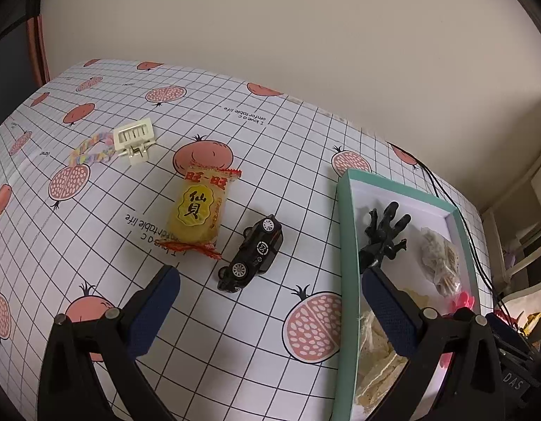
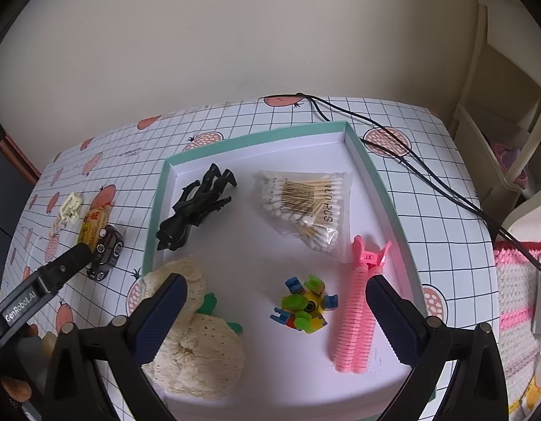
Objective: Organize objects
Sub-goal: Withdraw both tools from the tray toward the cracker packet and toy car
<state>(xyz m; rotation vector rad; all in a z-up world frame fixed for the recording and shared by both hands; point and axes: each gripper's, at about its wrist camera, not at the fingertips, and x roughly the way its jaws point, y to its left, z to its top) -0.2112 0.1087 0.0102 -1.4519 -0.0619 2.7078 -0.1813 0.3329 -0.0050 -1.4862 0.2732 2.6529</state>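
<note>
**What I can't make out**

From my left wrist camera, my left gripper's right finger [image 1: 393, 312] covers part of the cream lace fabric [image 1: 372, 361] in the shallow teal-rimmed white box [image 1: 344, 245], whose near end runs off at 6 o'clock. On my right wrist camera, the left gripper's black arm [image 2: 42, 287] hides the nose of the small black toy car [image 2: 107, 252], and the yellow snack packet [image 2: 91, 231] at 9 o'clock is too small to read.

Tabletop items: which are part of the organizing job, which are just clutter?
Job:
black toy car
yellow rice-cracker packet
cream plastic hair claw
pastel braided hair tie
teal-rimmed white tray

Lying about:
black cable
pink crocheted cloth
</note>
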